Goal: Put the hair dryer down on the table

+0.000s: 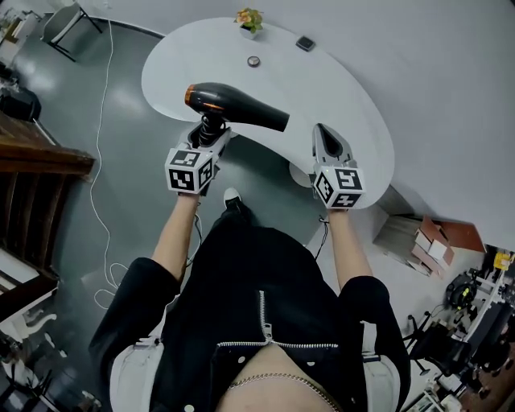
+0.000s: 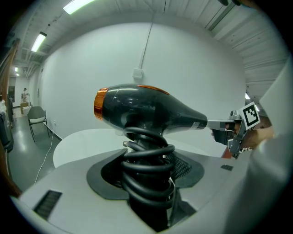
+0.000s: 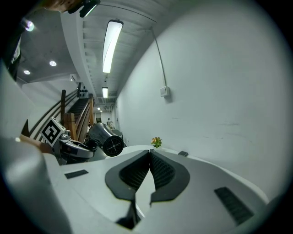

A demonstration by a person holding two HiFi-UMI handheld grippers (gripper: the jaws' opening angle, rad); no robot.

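My left claw [image 1: 211, 135] is clenched on the hair dryer [image 1: 241, 107], its jaws pressed against the handle where the black coiled cord [image 2: 149, 169] is wound round it in thick, glossy loops. The dryer hangs in the air right at the near edge of the worktop [image 1: 322, 88], not resting on it. Its barrel lies about level, with the nozzle tapering toward my right claw [image 1: 324, 137] and the orange ring [image 2: 100, 104] at the blunt back end. The body is smooth dark plastic that catches the light. My right claw is clamped shut on nothing, the ribbed dark pads meeting at their tips, and it sits just at the worktop's near rim, apart from the nozzle. The worktop is a white, matte, kidney-shaped slab with rounded edges, and its near side curves in toward me between the two claws. Beyond the barrel the white surface spreads wide. Three small things lie well apart from the dryer, toward the far rim: a little potted plant [image 1: 249, 20], a small round object [image 1: 253, 61] and a small dark flat object [image 1: 305, 43]. To the left the worktop drops off to smooth grey floor [image 1: 121, 105], where a thin white cable [image 1: 100, 161] trails. A chair [image 1: 68, 24] stands farther off, and dark wooden stairs [image 1: 32, 153] rise at the far left.
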